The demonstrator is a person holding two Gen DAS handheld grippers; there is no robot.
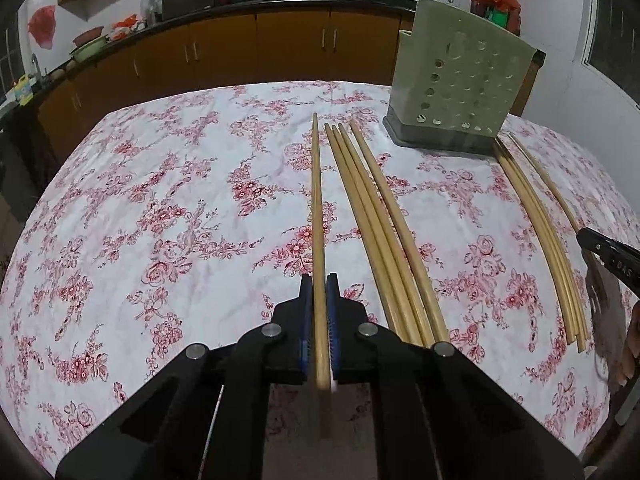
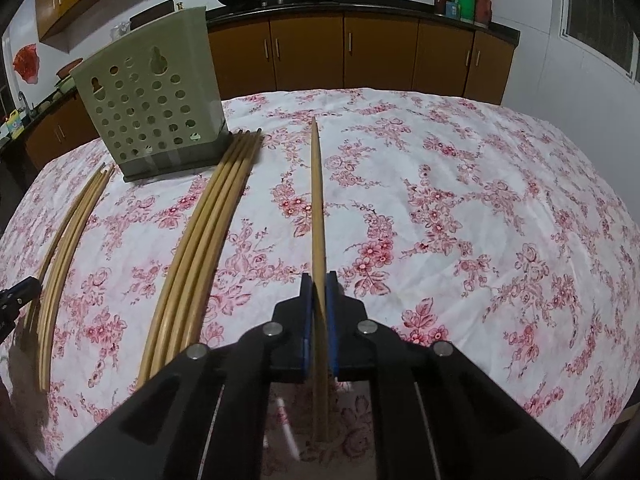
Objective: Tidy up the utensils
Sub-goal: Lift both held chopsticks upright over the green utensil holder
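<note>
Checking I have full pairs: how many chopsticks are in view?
10: one chopstick in the left gripper, one in the right gripper, four chopsticks left of the holder, four right of it. Bundles may hide more.

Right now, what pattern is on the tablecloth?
Pink-red floral print on the white cloth tablecloth; shows best in the right wrist view.
</note>
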